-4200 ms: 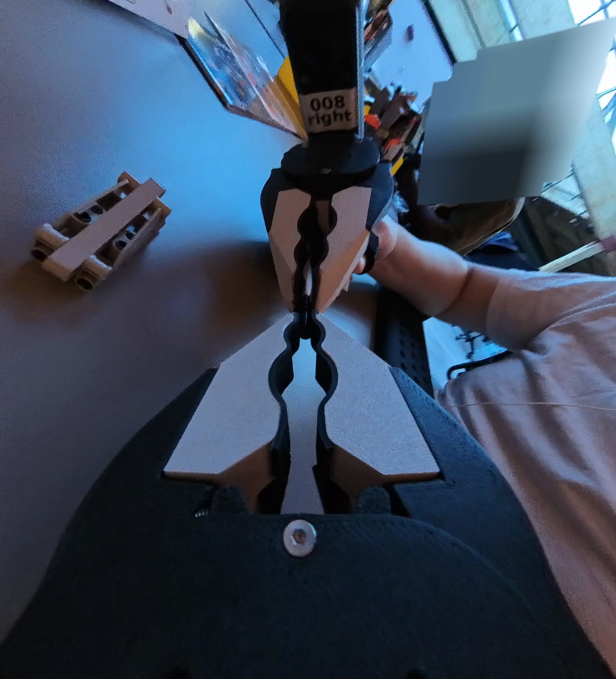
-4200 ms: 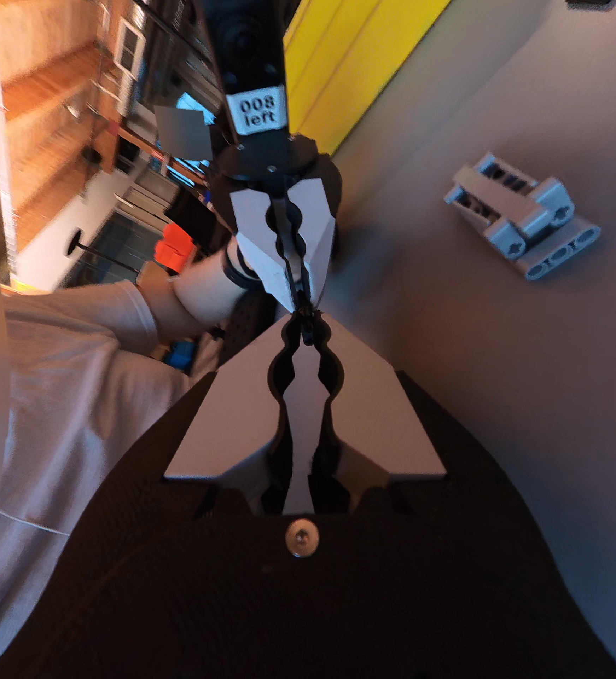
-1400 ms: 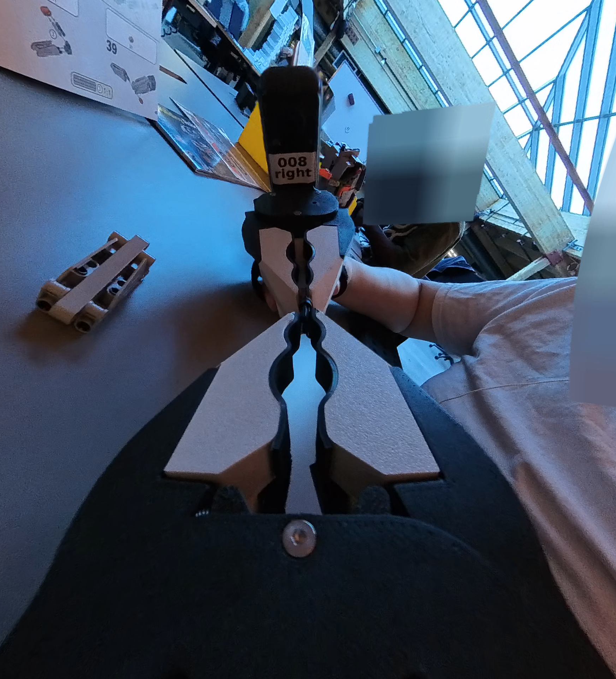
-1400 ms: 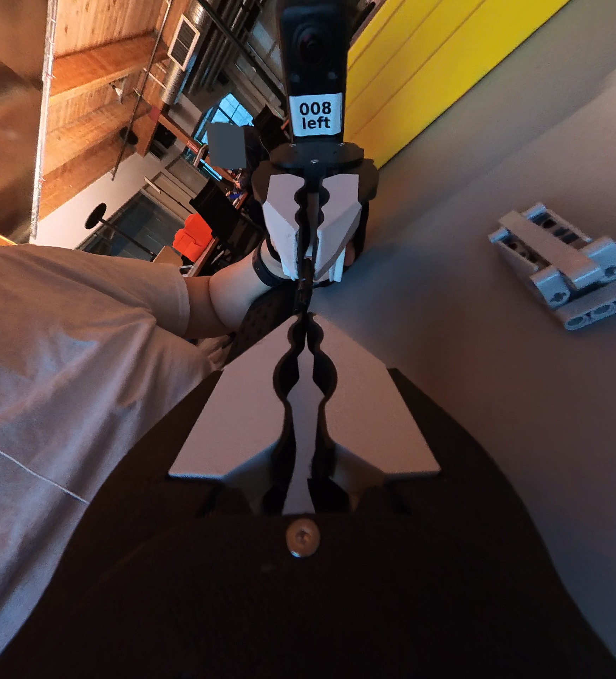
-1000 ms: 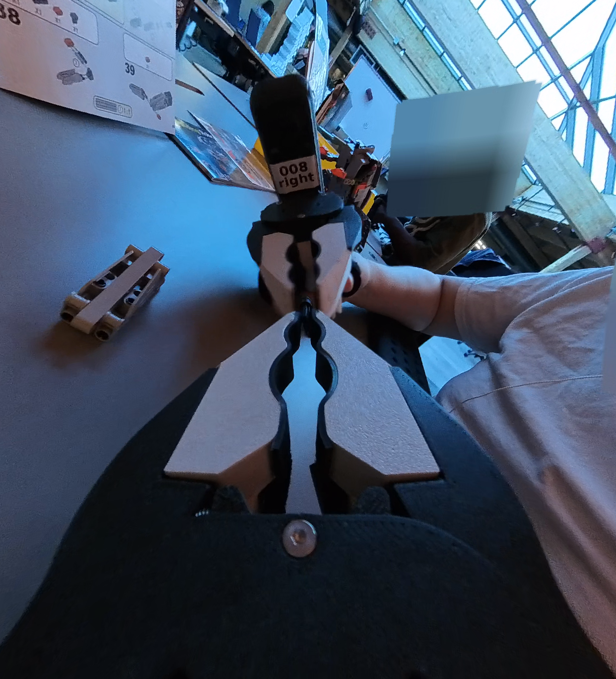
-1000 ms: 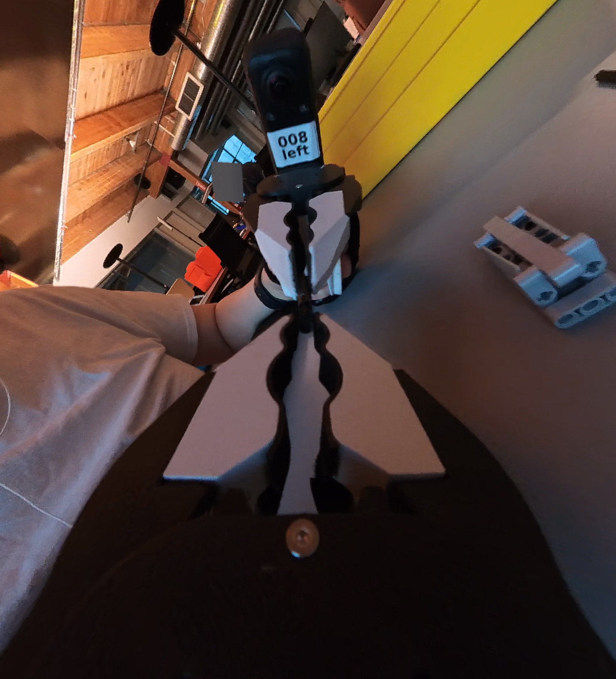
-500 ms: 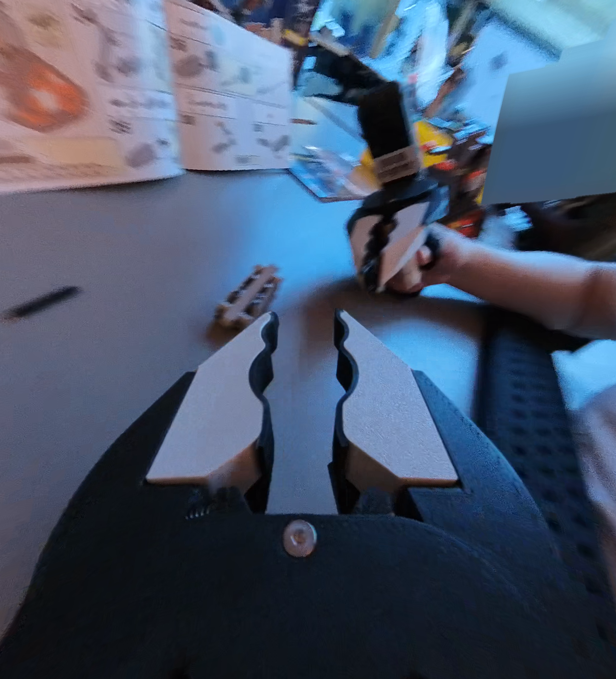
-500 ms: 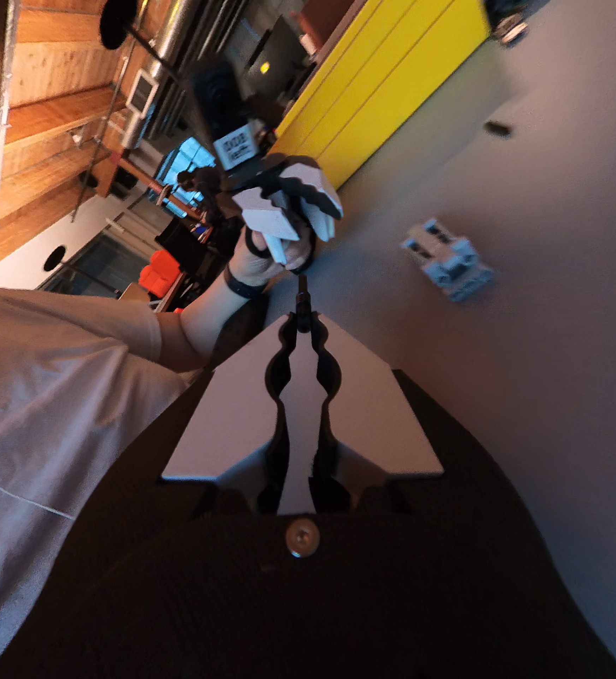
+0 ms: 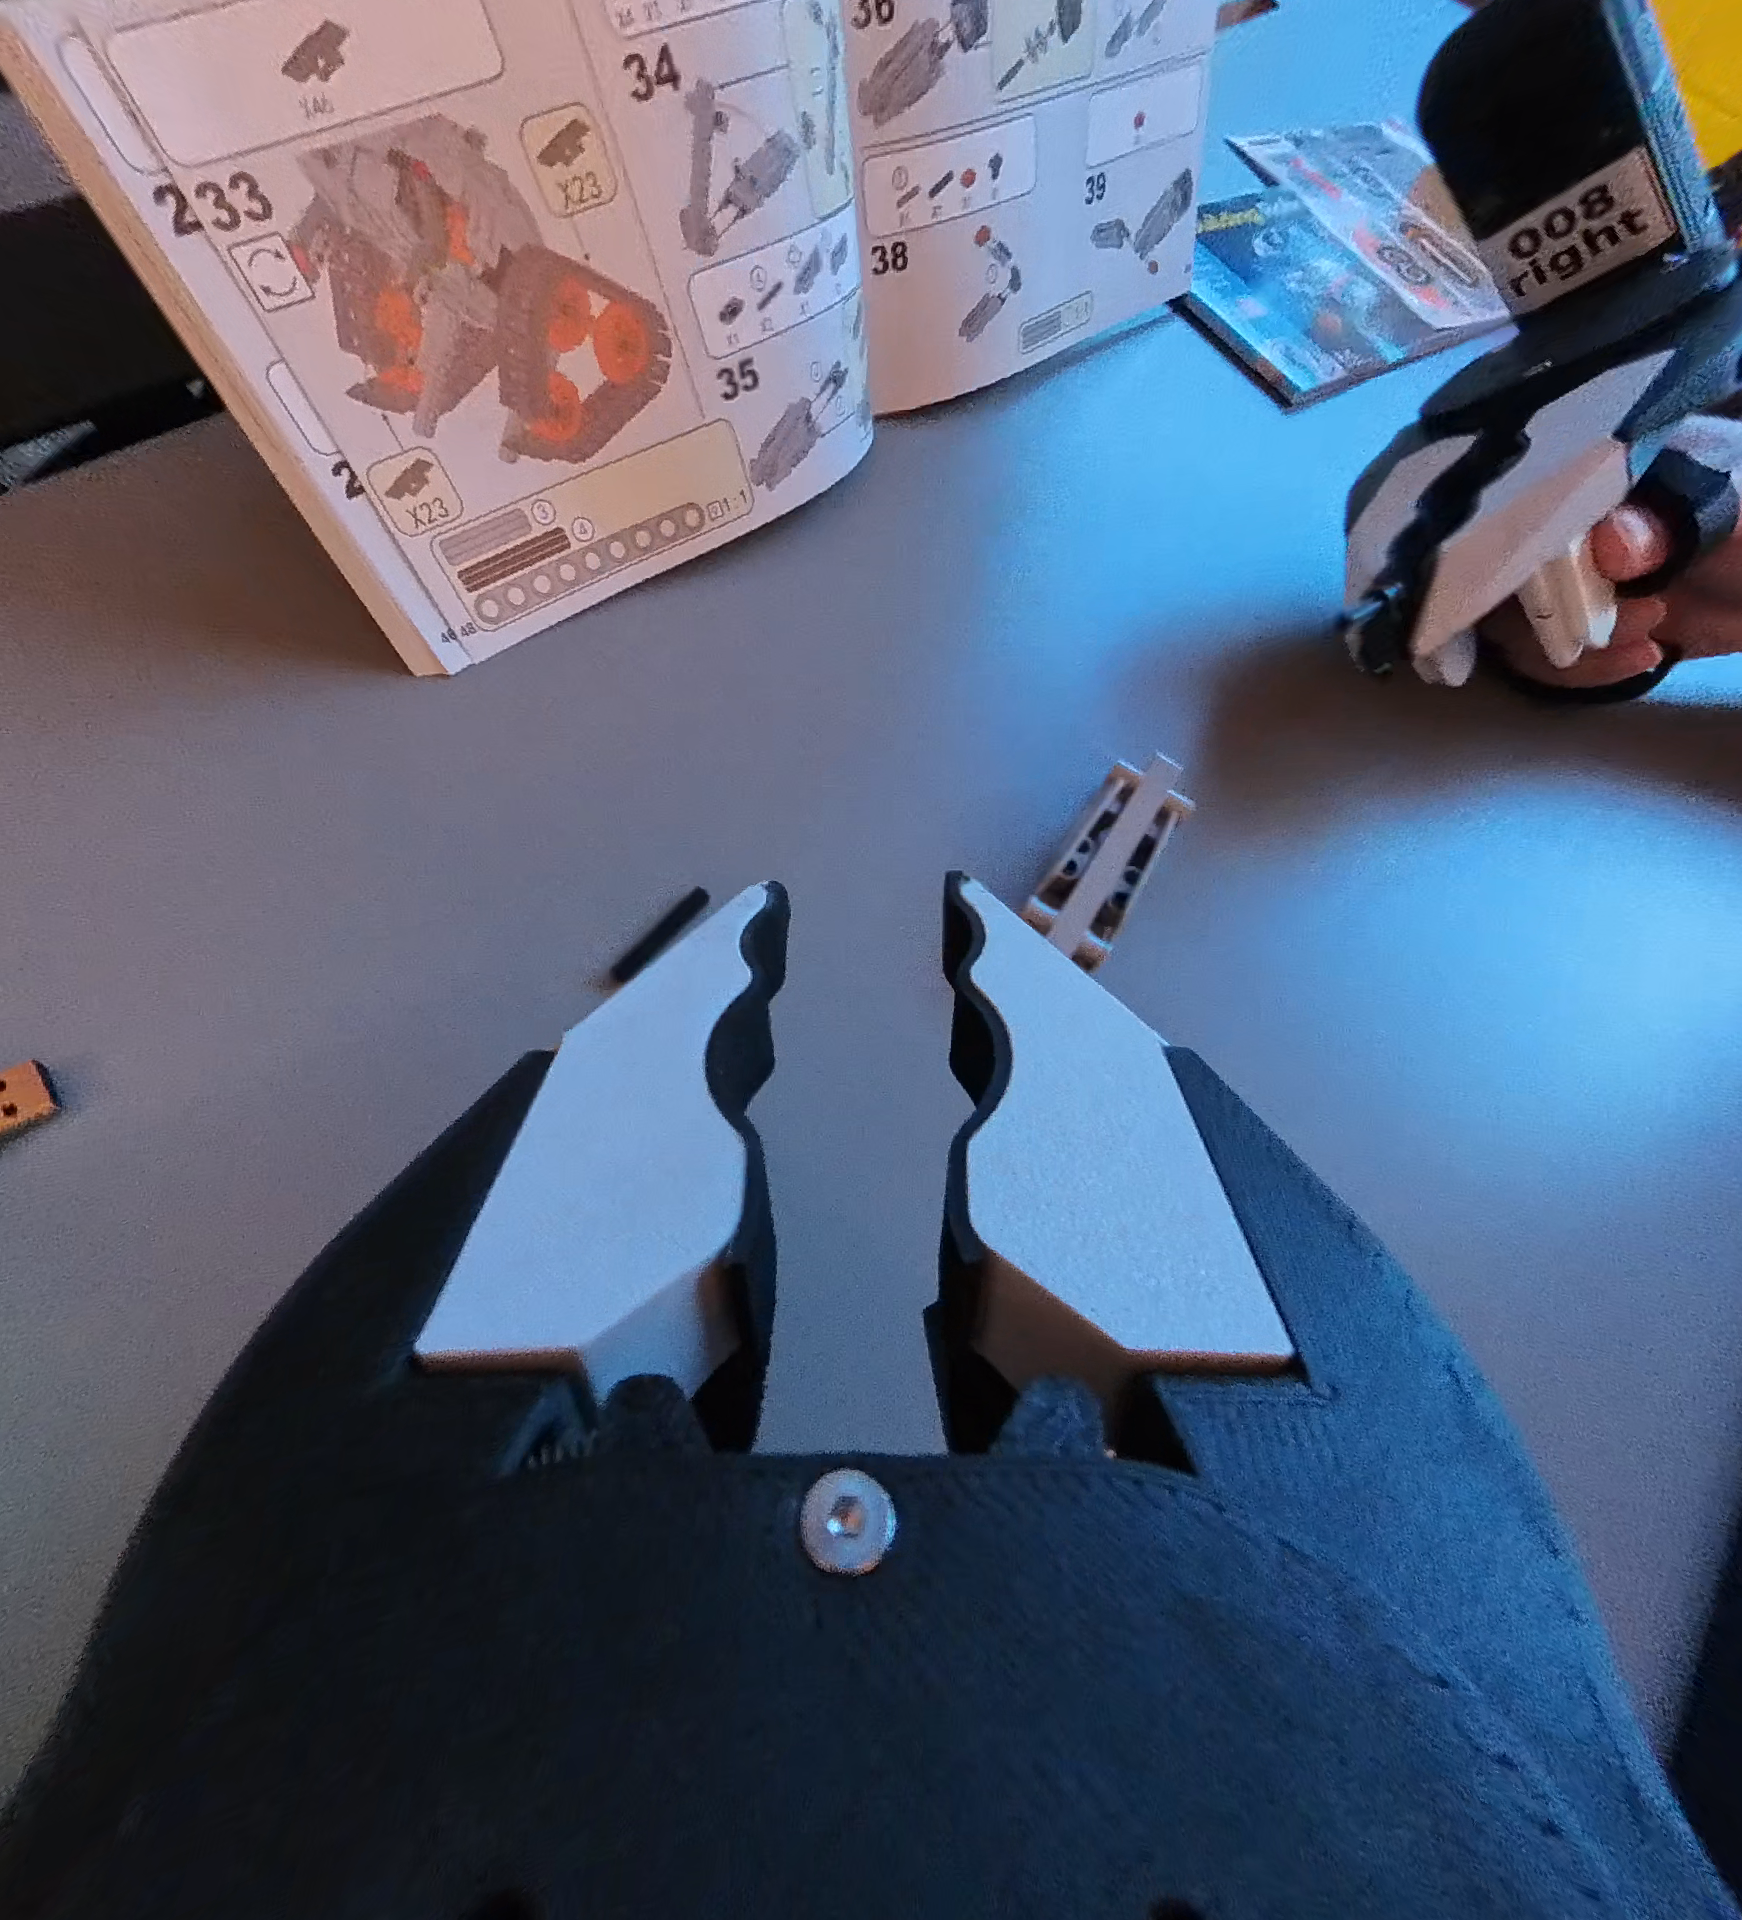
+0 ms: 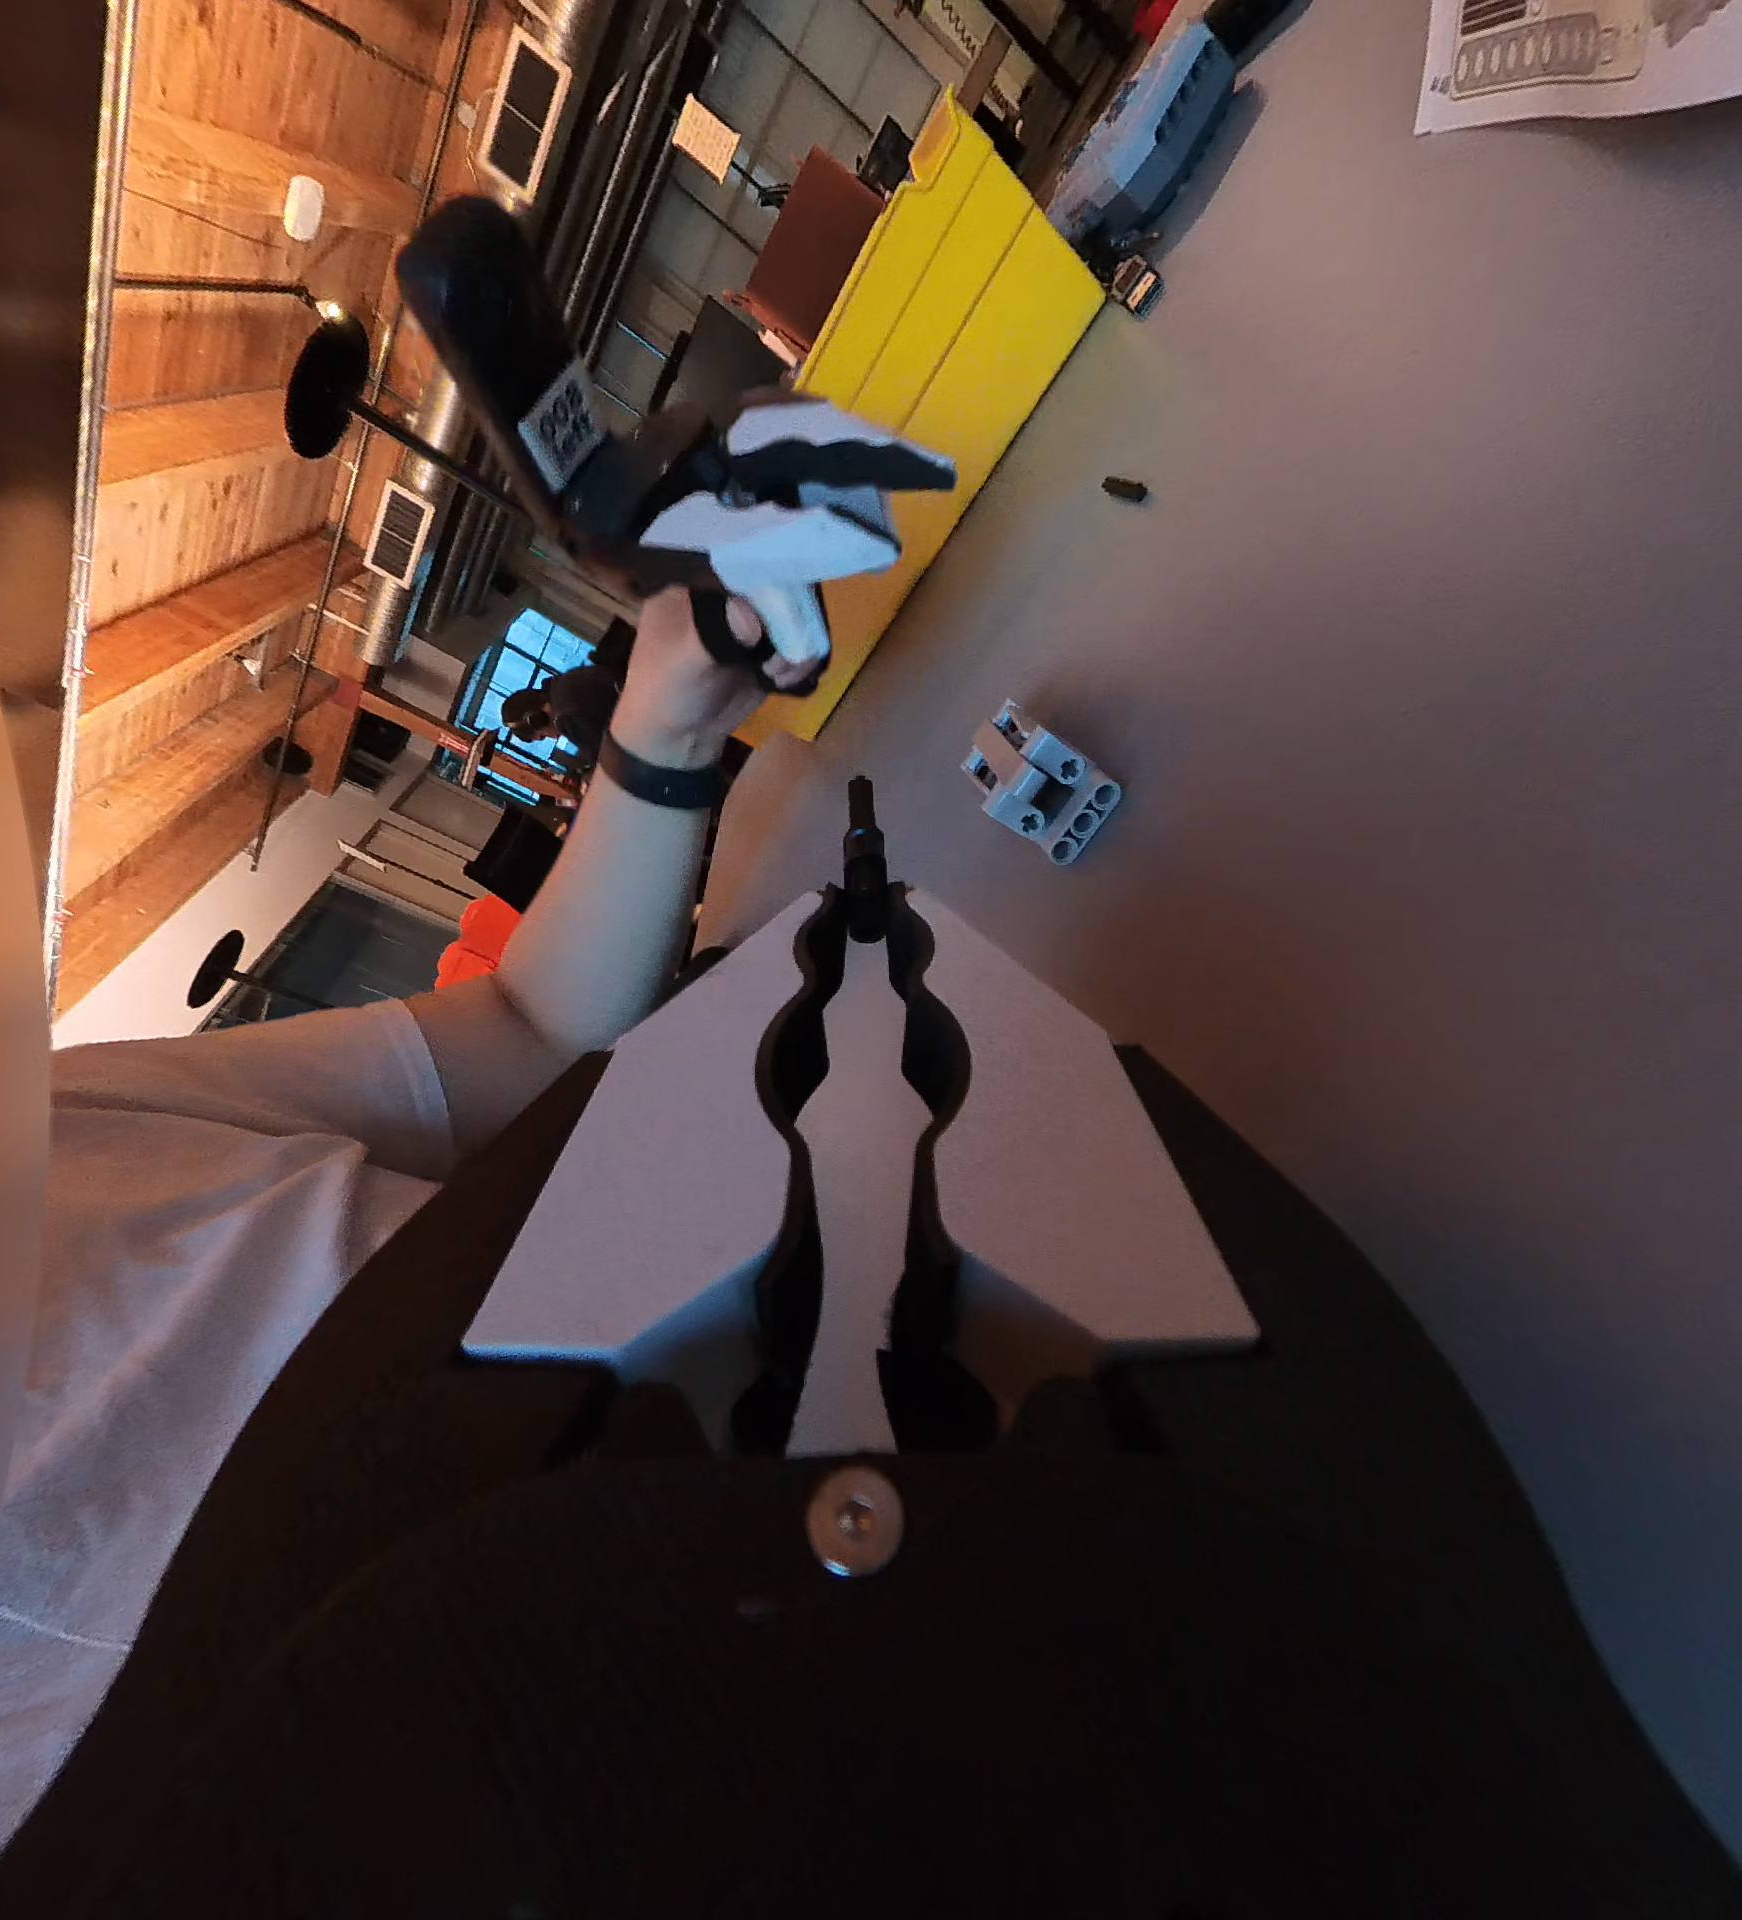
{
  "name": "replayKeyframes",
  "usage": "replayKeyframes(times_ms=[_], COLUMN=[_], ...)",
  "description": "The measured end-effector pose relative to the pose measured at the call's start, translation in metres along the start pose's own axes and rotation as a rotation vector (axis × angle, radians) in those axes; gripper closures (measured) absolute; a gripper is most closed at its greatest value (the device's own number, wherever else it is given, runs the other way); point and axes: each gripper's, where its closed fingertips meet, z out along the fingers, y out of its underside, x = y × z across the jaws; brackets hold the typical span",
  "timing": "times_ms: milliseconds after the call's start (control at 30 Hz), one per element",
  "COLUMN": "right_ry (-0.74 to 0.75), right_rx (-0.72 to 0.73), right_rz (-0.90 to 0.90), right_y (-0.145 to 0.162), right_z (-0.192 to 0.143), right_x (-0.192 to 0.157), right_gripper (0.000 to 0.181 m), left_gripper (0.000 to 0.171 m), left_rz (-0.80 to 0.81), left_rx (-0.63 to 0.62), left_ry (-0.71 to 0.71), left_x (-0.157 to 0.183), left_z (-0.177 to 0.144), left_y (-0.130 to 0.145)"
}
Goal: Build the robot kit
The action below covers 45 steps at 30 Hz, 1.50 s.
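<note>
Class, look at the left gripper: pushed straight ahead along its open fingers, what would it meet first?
Probably bare grey table. The left gripper points between the black pin and grey brick assembly; depth is unclear.

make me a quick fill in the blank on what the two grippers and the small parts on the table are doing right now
1. The left gripper has its jaws ____ with nothing between them.
2. The right gripper is shut on a small black ____.
3. The grey brick assembly lies on the ____, touched by neither gripper.
4. The thin black rod lies on the table beside the tip of the ____ gripper.

Missing words: open; pin; table; left
</note>
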Motion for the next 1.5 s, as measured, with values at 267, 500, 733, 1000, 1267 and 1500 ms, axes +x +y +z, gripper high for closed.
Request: replayKeyframes(times_ms=[267, 500, 733, 1000, 1267, 1500], right_ry=[-0.027, -0.037, -0.042, -0.044, -0.043, -0.043], right_rx=[-0.002, -0.009, -0.017, -0.021, -0.019, -0.039], right_rz=[0.033, 0.043, 0.048, 0.052, 0.053, 0.063], right_y=[-0.001, 0.000, 0.001, 0.001, 0.002, 0.004], right_z=[-0.001, -0.001, 0.000, 0.000, 0.000, 0.001], right_x=[-0.001, -0.001, -0.001, -0.001, -0.002, -0.001], right_gripper=[0.175, 0.175, 0.175, 0.175, 0.175, 0.175], left_gripper=[0.146, 0.151, 0.148, 0.160, 0.170, 0.127], left_rz=[0.250, 0.305, 0.414, 0.319, 0.369, 0.337], left_rx=[-0.254, -0.384, -0.491, -0.531, -0.532, -0.346], left_ry=[-0.019, 0.128, 0.064, 0.044, -0.100, -0.226], left_x=[-0.030, -0.028, -0.045, -0.056, -0.048, -0.034], left_z=[0.019, 0.029, 0.037, 0.037, 0.033, 0.018], left_y=[0.003, 0.011, 0.025, 0.035, 0.039, 0.018])
